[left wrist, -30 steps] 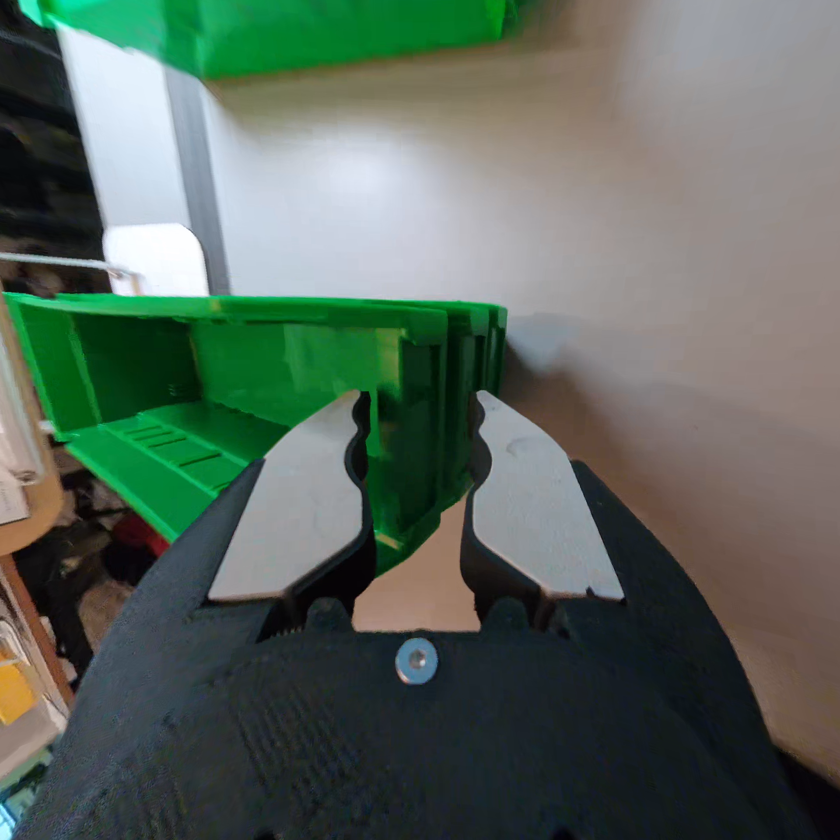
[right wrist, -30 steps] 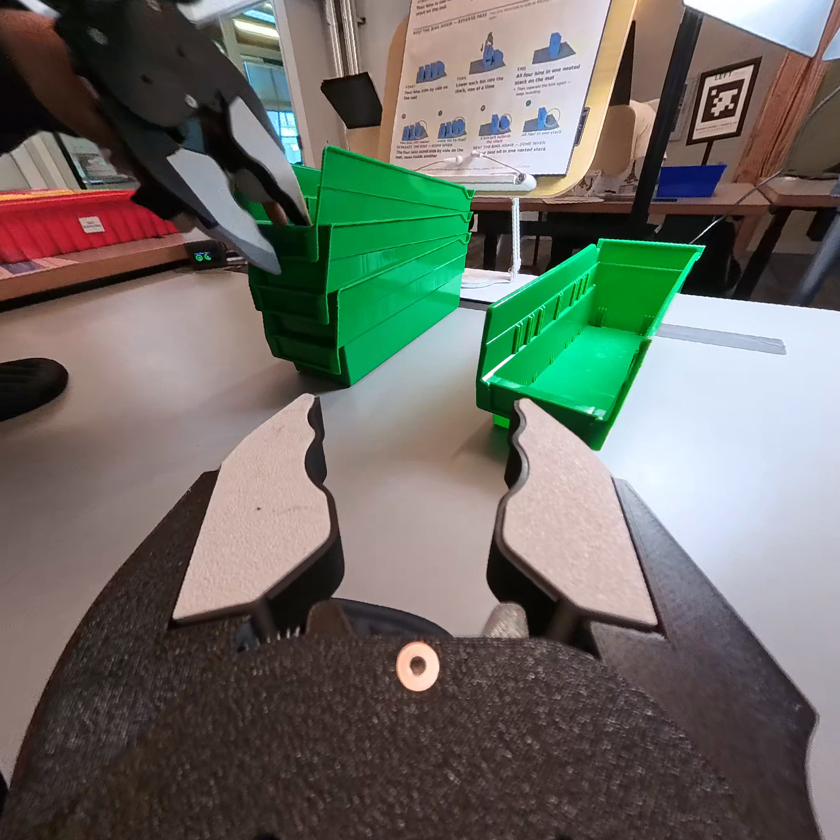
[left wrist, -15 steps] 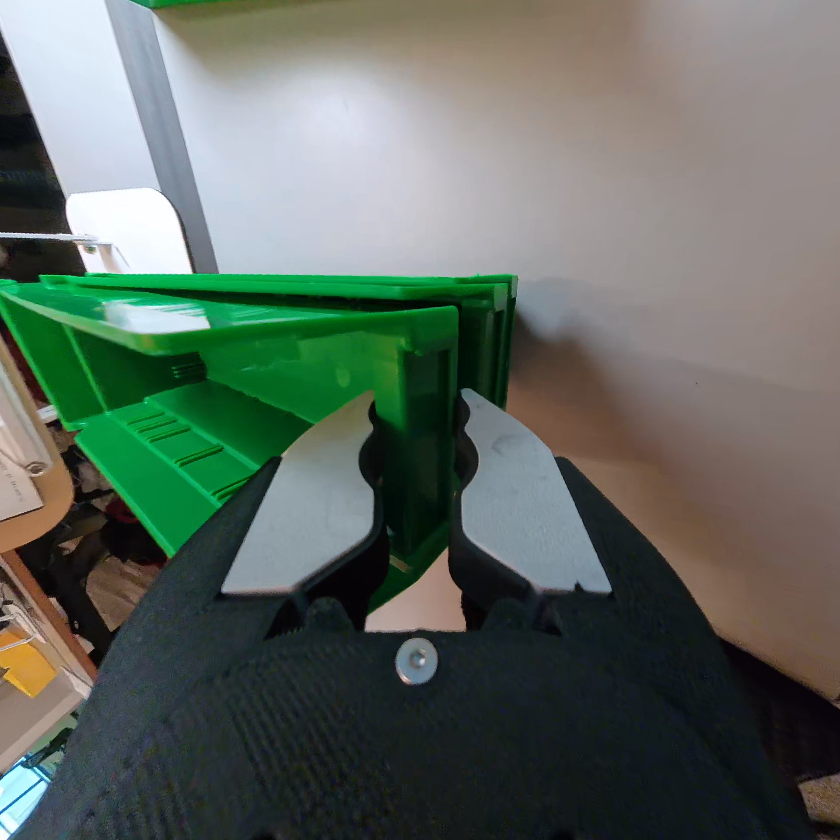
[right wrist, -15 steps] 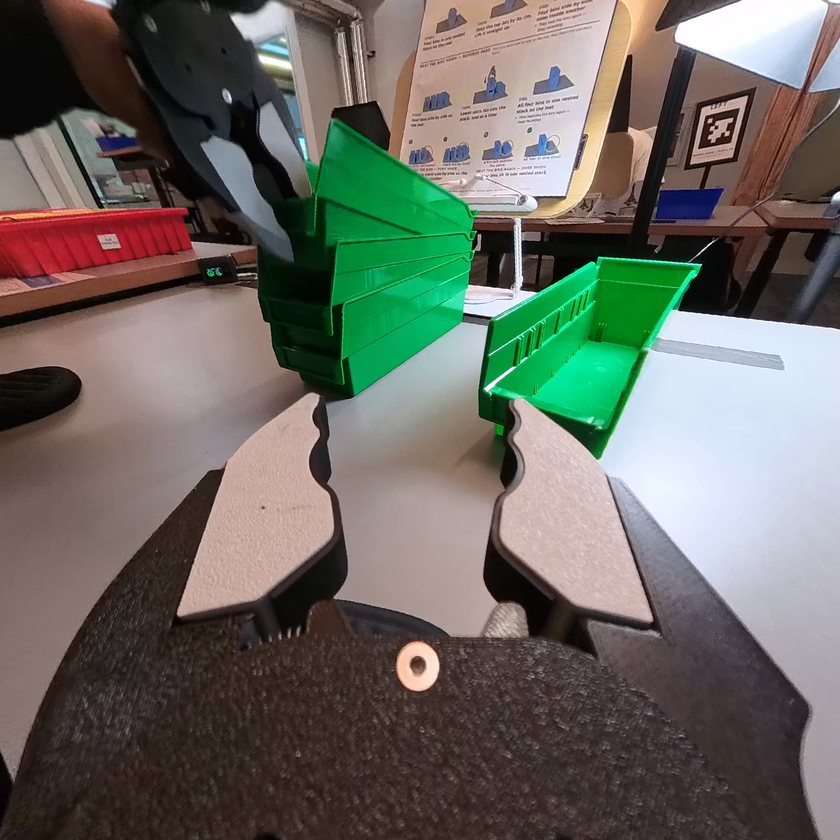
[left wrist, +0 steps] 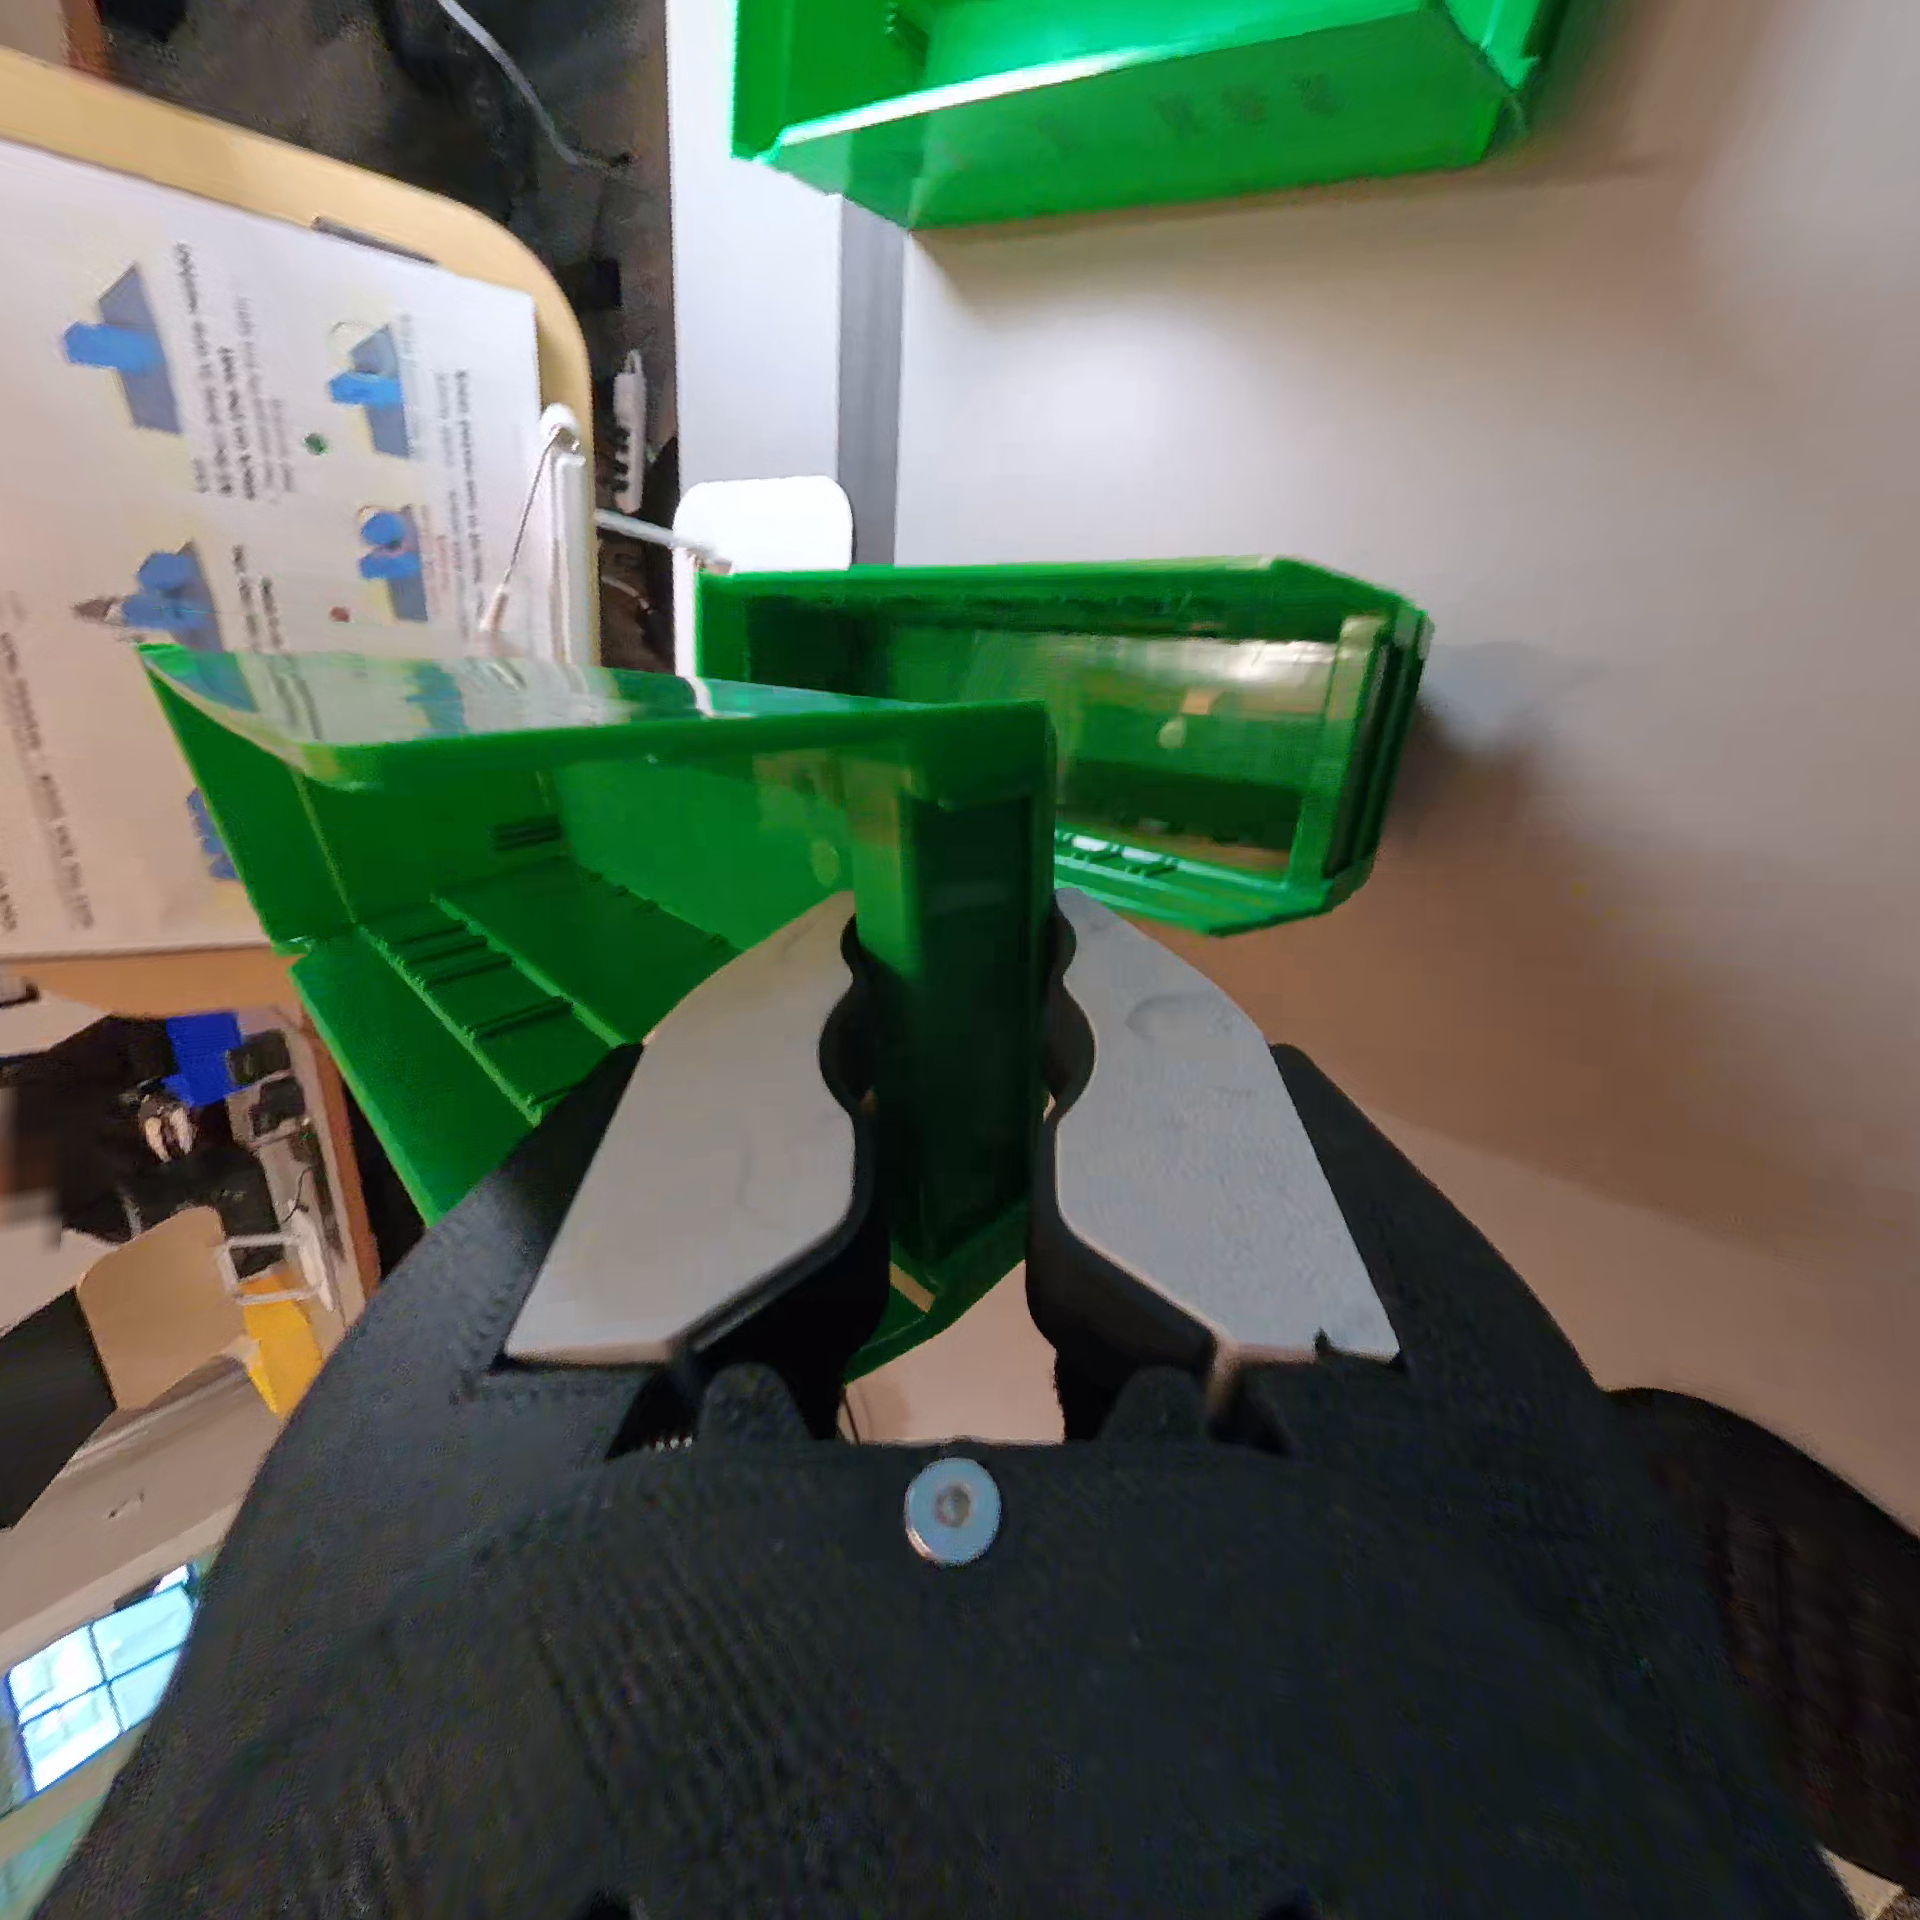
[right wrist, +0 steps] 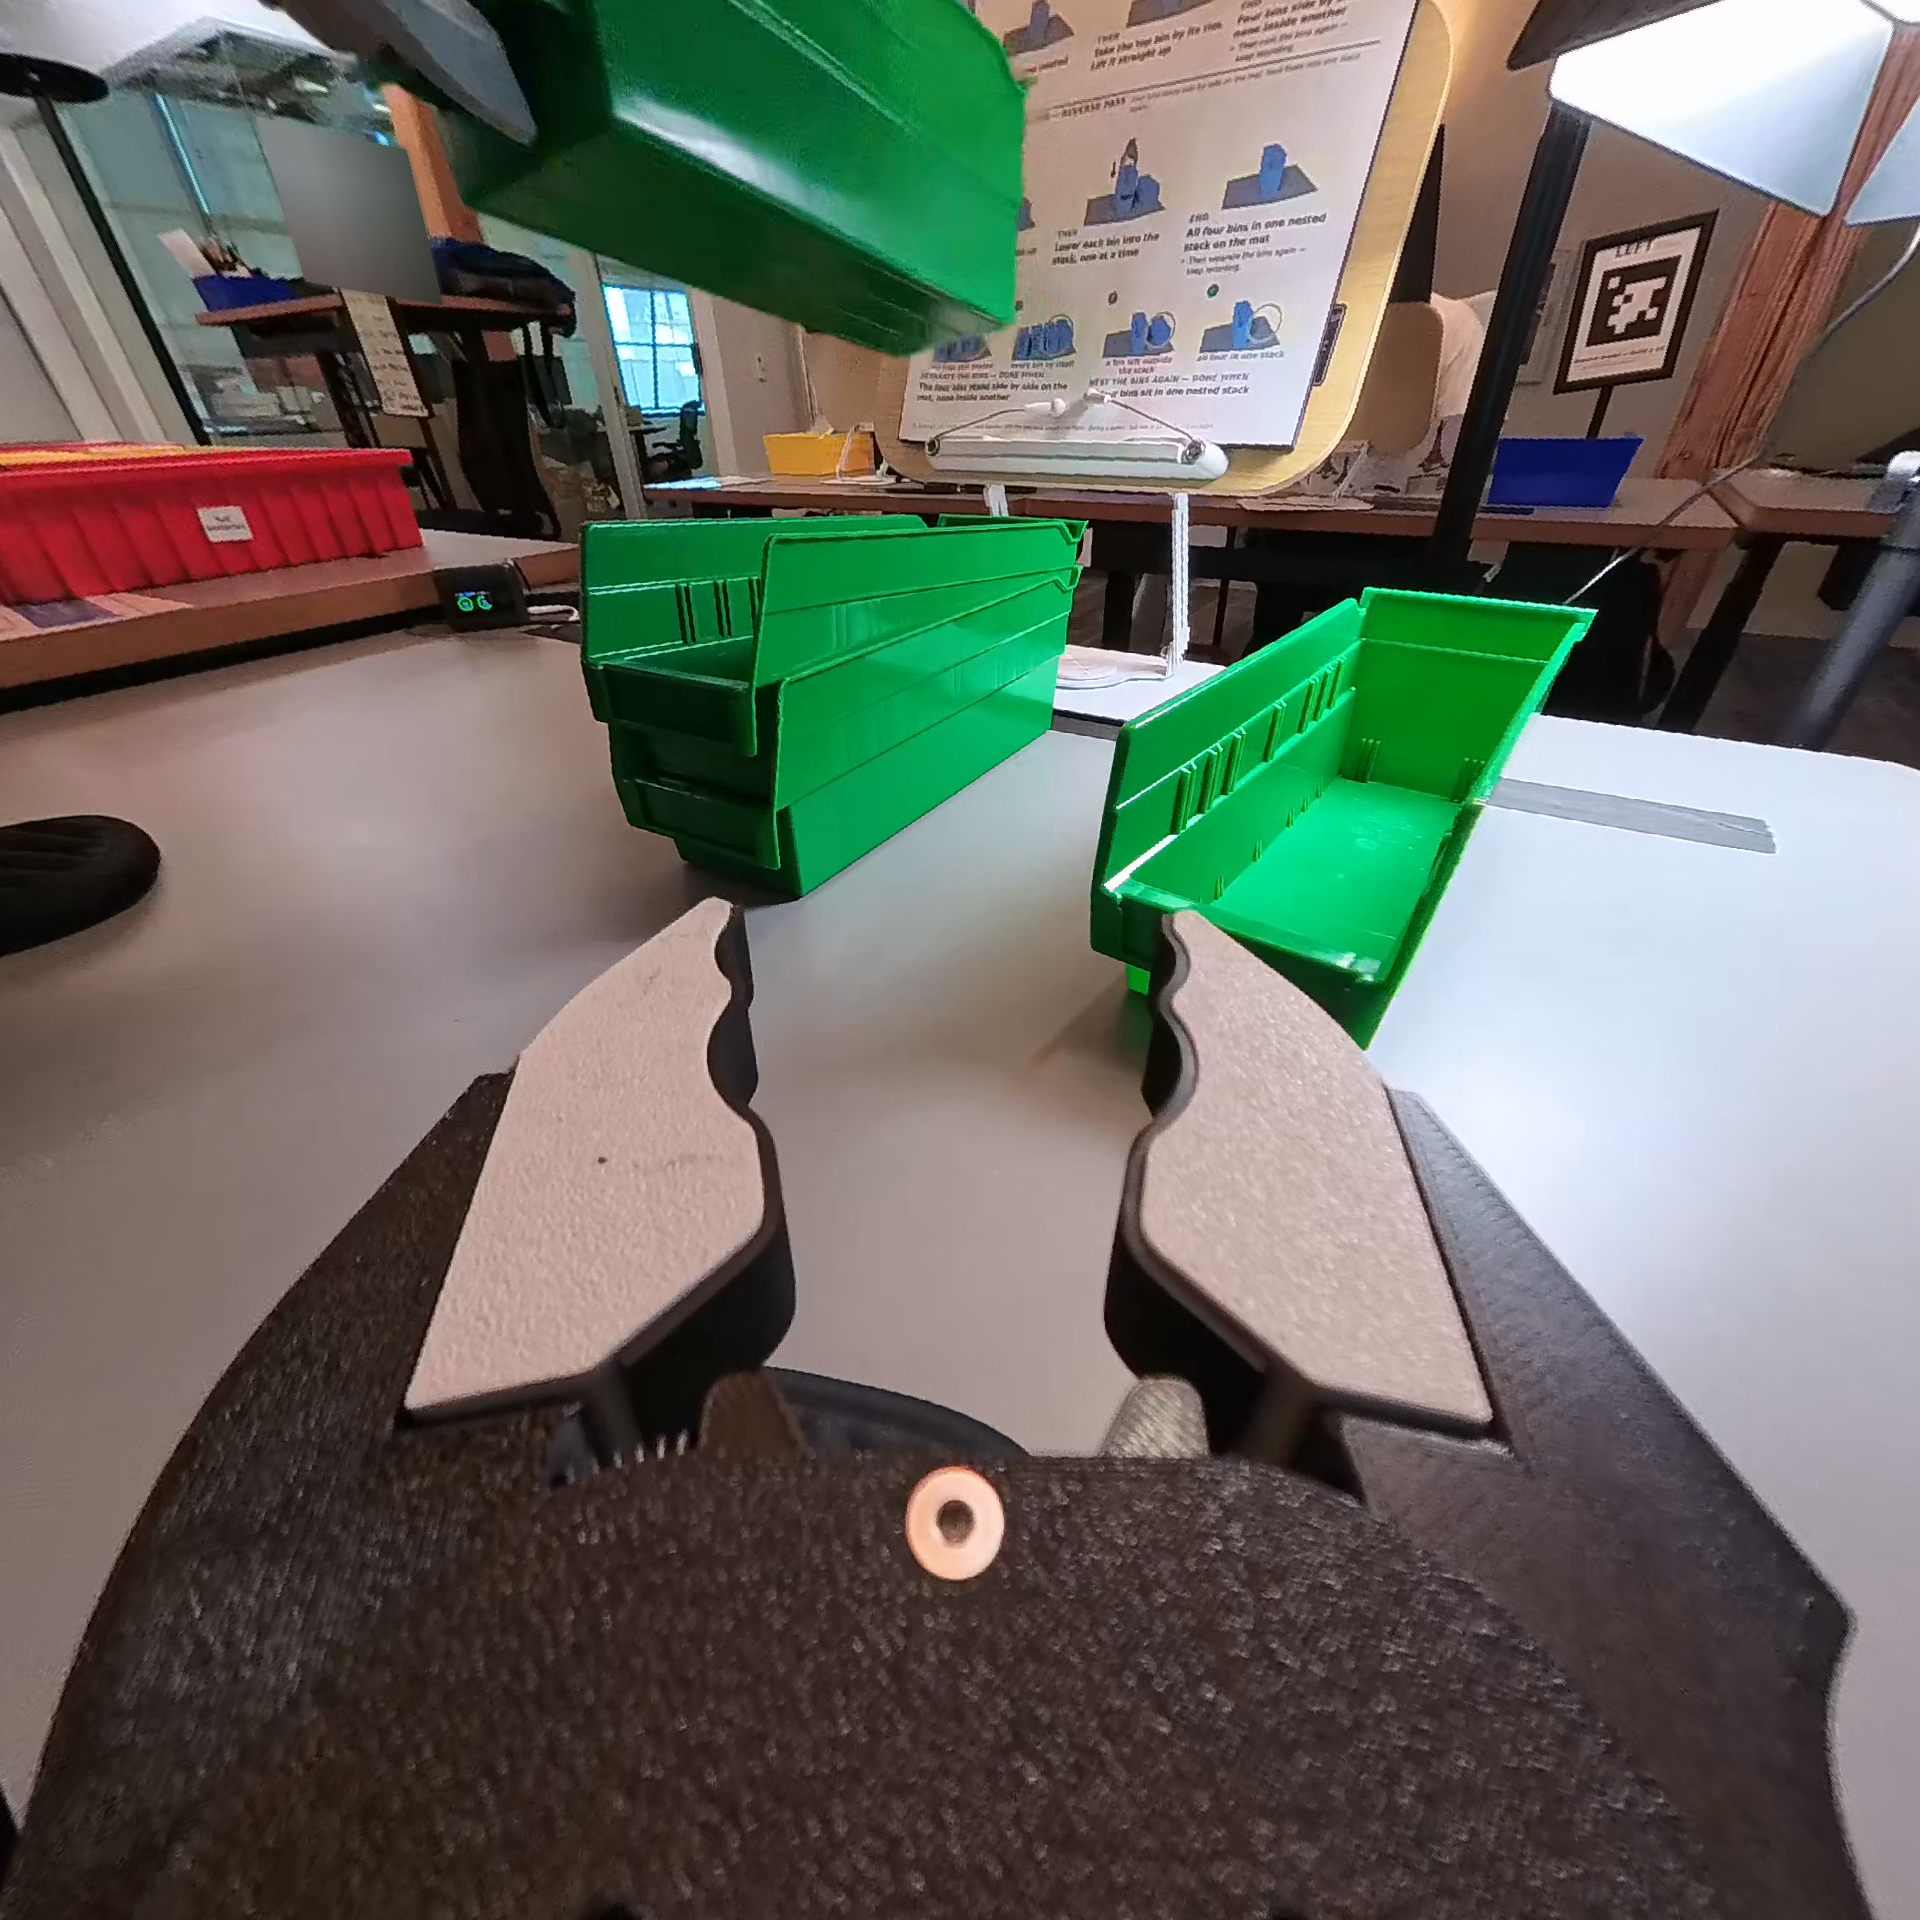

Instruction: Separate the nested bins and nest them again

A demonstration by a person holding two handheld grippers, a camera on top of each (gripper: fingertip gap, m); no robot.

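My left gripper (left wrist: 951, 940) is shut on the end wall of a green bin (left wrist: 582, 883) and holds it in the air, clear of the stack. The lifted bin also shows at the top of the right wrist view (right wrist: 769, 156). The remaining nested green bins (right wrist: 831, 696) sit on the grey table (right wrist: 364, 914); they also show in the left wrist view (left wrist: 1143, 727). A single green bin (right wrist: 1320, 821) stands to their right, and shows at the top of the left wrist view (left wrist: 1122, 104). My right gripper (right wrist: 951, 945) is open and empty, low over the table in front of the bins.
An instruction board (right wrist: 1174, 239) on a stand rises behind the bins. A red bin (right wrist: 197, 520) sits on a wooden shelf at the far left. A black pad (right wrist: 62, 873) lies at the table's left edge. A grey tape strip (right wrist: 1642, 821) marks the table at right.
My left gripper closed on the top bin's end wall and lifted it up out of the stack. My right gripper stayed open and almost still.
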